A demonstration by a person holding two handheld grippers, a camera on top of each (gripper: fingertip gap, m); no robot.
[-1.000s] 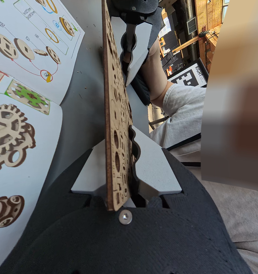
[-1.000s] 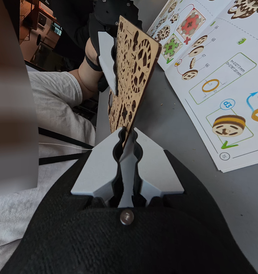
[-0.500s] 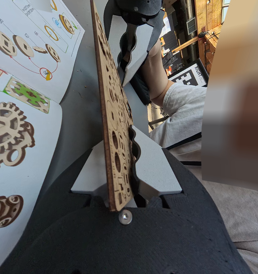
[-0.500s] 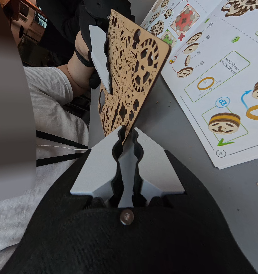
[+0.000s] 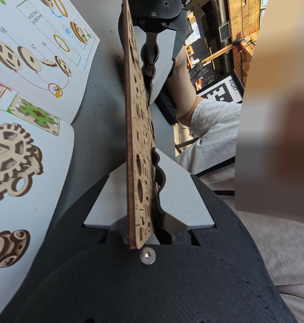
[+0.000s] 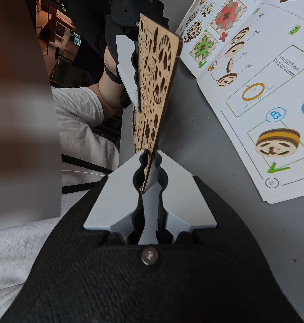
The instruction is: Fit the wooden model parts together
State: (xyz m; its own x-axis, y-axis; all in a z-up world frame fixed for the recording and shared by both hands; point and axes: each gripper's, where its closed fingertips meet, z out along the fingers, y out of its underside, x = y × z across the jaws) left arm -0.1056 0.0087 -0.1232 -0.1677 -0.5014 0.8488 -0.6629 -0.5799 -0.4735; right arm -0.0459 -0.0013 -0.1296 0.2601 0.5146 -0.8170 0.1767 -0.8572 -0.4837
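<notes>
Left gripper (image 5: 140, 183) clenched on the wooden parts sheet (image 5: 139, 139), the sheet seated deep between its jaws. Right gripper (image 6: 148, 167) pinches the sheet's (image 6: 154, 83) opposite corner at the fingertips only. Sheet held on edge above the grey table (image 5: 98, 122), long axis running from one gripper to the other. Open tabletop lies between sheet and instruction booklet (image 6: 252, 87) at frame right; a person's pale sleeve (image 6: 81, 113) crowds frame left. Half a second ago the sheet leaned more; now nearly edge-on in the left view.

Grey table (image 6: 191, 139) under instruction booklet (image 6: 263, 97)
</notes>
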